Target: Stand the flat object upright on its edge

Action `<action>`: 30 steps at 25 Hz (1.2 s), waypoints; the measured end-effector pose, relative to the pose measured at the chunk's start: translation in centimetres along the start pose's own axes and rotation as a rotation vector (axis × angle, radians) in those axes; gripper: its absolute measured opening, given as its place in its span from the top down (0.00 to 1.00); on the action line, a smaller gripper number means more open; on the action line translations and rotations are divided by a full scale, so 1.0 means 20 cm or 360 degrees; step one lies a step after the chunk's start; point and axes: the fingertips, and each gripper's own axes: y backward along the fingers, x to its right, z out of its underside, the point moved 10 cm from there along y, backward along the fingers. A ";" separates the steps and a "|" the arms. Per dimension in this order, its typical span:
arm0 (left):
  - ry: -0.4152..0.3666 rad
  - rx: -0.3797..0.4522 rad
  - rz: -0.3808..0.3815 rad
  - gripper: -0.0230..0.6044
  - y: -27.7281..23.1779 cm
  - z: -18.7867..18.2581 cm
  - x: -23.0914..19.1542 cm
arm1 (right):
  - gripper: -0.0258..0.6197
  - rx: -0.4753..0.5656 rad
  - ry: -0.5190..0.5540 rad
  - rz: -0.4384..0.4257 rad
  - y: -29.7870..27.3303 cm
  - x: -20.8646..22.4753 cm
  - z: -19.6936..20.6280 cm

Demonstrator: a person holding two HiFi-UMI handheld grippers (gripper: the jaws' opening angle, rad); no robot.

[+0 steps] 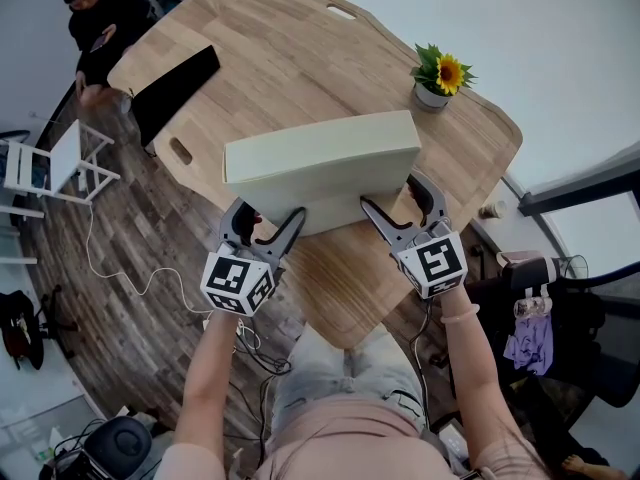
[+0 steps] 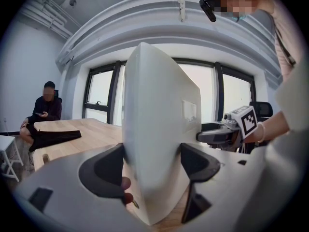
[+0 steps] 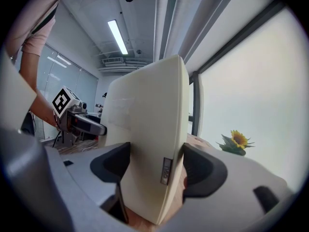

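Note:
A cream, flat, slab-like object [image 1: 320, 160] stands upright on its long edge across the wooden table [image 1: 300, 58]. My left gripper [image 1: 268, 220] clasps its near left end and my right gripper [image 1: 398, 200] its near right end. In the left gripper view the slab [image 2: 159, 115] fills the gap of the left gripper [image 2: 152, 163], with both dark pads [image 2: 104, 170] against its faces. The right gripper view shows the slab [image 3: 149, 120] pinched the same way in the right gripper [image 3: 154, 167], its bottom edge resting on the wood.
A small potted sunflower [image 1: 441, 76] stands at the table's right side, just behind the slab. A black flat item [image 1: 172, 94] lies on the table's left part. A seated person [image 1: 102, 20] and a white stool [image 1: 58, 163] are beyond the left edge.

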 end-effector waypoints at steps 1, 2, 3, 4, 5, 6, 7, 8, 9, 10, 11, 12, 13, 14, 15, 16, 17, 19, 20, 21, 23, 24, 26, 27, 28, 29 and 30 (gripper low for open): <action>-0.0004 0.0000 -0.0001 0.43 0.00 0.00 0.00 | 0.44 0.0000 0.0001 -0.0003 0.00 0.00 0.00; -0.0008 0.0000 -0.0002 0.43 0.00 0.00 0.00 | 0.44 0.0002 0.0001 -0.0005 0.00 0.00 0.00; -0.0011 -0.0002 -0.0003 0.43 0.00 0.01 0.01 | 0.44 0.0003 0.0002 -0.0009 0.01 0.00 0.01; -0.0015 -0.0005 -0.0004 0.43 0.01 0.01 0.01 | 0.44 0.0005 0.0003 -0.0012 0.01 0.00 0.01; -0.0020 -0.0009 -0.0003 0.43 0.01 0.01 0.02 | 0.44 0.0005 0.0004 -0.0014 0.01 0.00 0.01; -0.0023 -0.0013 -0.0003 0.43 0.01 0.01 0.02 | 0.44 0.0004 0.0004 -0.0017 0.02 0.00 0.01; -0.0027 -0.0017 -0.0003 0.43 0.01 0.01 0.02 | 0.44 0.0003 0.0005 -0.0019 0.02 0.00 0.01; -0.0030 -0.0021 -0.0004 0.43 0.01 0.01 0.02 | 0.44 0.0004 0.0007 -0.0022 0.02 0.00 0.01; -0.0033 -0.0023 -0.0005 0.43 0.01 0.01 0.02 | 0.44 0.0005 0.0008 -0.0025 0.02 0.00 0.01; -0.0036 -0.0026 -0.0006 0.43 0.02 0.01 0.03 | 0.44 0.0006 0.0009 -0.0028 0.02 0.00 0.01; -0.0039 -0.0028 -0.0008 0.43 0.02 0.01 0.03 | 0.44 0.0008 0.0011 -0.0031 0.02 0.00 0.01; -0.0042 -0.0029 -0.0010 0.43 0.03 0.01 0.04 | 0.44 0.0009 0.0012 -0.0034 0.03 0.00 0.01; -0.0045 -0.0031 -0.0012 0.43 0.03 0.01 0.04 | 0.44 0.0010 0.0015 -0.0036 0.03 -0.01 0.01; -0.0049 -0.0032 -0.0014 0.43 0.03 0.01 0.05 | 0.44 0.0011 0.0017 -0.0037 0.04 -0.01 0.01; -0.0052 -0.0033 -0.0017 0.43 0.04 0.01 0.05 | 0.44 0.0012 0.0019 -0.0037 0.04 -0.01 0.01; -0.0055 -0.0034 -0.0020 0.43 0.04 0.01 0.06 | 0.44 0.0012 0.0021 -0.0036 0.05 -0.01 0.01; -0.0058 -0.0036 -0.0023 0.43 0.04 0.01 0.06 | 0.43 0.0011 0.0022 -0.0036 0.05 -0.01 0.02; -0.0064 -0.0038 -0.0028 0.43 0.05 0.02 0.07 | 0.43 0.0010 0.0024 -0.0038 0.06 -0.02 0.02; -0.0067 -0.0040 -0.0031 0.43 0.05 0.02 0.07 | 0.43 0.0010 0.0023 -0.0040 0.06 -0.02 0.02; -0.0070 -0.0041 -0.0033 0.43 0.06 0.02 0.07 | 0.43 0.0011 0.0023 -0.0042 0.06 -0.02 0.02; -0.0077 -0.0045 -0.0038 0.43 0.06 0.02 0.08 | 0.43 0.0009 0.0024 -0.0046 0.07 -0.02 0.02; -0.0079 -0.0046 -0.0040 0.43 0.06 0.02 0.09 | 0.43 0.0008 0.0025 -0.0048 0.07 -0.02 0.02; -0.0083 -0.0049 -0.0047 0.43 0.07 0.03 0.09 | 0.43 0.0006 0.0023 -0.0052 0.07 -0.02 0.03; -0.0084 -0.0050 -0.0051 0.43 0.07 0.03 0.10 | 0.43 0.0007 0.0019 -0.0055 0.07 -0.02 0.03; -0.0085 -0.0052 -0.0055 0.43 0.07 0.03 0.10 | 0.43 0.0007 0.0015 -0.0057 0.08 -0.02 0.03; -0.0087 -0.0053 -0.0060 0.43 0.07 0.03 0.10 | 0.43 0.0009 0.0010 -0.0060 0.08 -0.02 0.03; -0.0088 -0.0054 -0.0064 0.43 0.07 0.03 0.11 | 0.43 0.0011 0.0005 -0.0064 0.08 -0.02 0.03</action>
